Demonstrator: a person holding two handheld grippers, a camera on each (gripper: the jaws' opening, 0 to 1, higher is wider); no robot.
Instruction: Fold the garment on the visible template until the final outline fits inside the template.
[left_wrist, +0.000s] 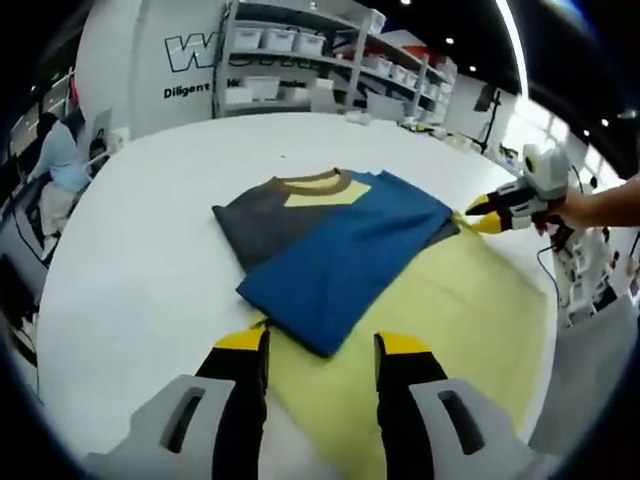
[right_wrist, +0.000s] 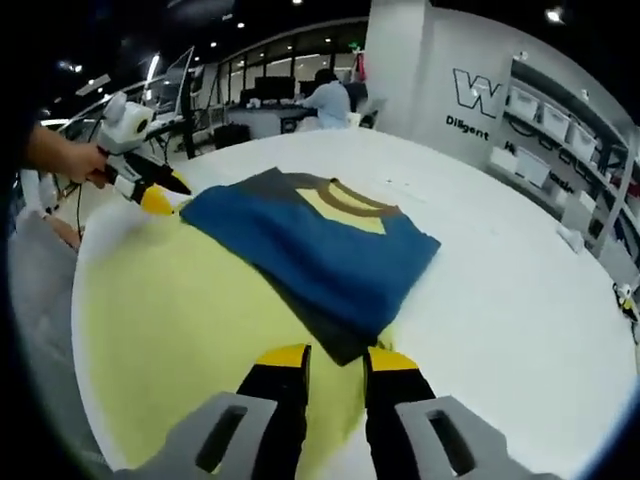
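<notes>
**Folded shirt on the template, both grippers clear**

The left gripper (left_wrist: 322, 345) hovers with jaws parted and nothing between them, its tips just short of the shirt's (left_wrist: 335, 240) near corner. The right gripper (right_wrist: 335, 358) is likewise parted and empty, close to the shirt's (right_wrist: 315, 250) dark lower edge. The blue and grey shirt lies folded, collar showing, partly on the yellow template (left_wrist: 450, 320) and partly on the white table (left_wrist: 140, 270). The shirt hides part of the template. Shelves (left_wrist: 300, 60) and a seated person (right_wrist: 327, 100) are blurred behind.
</notes>
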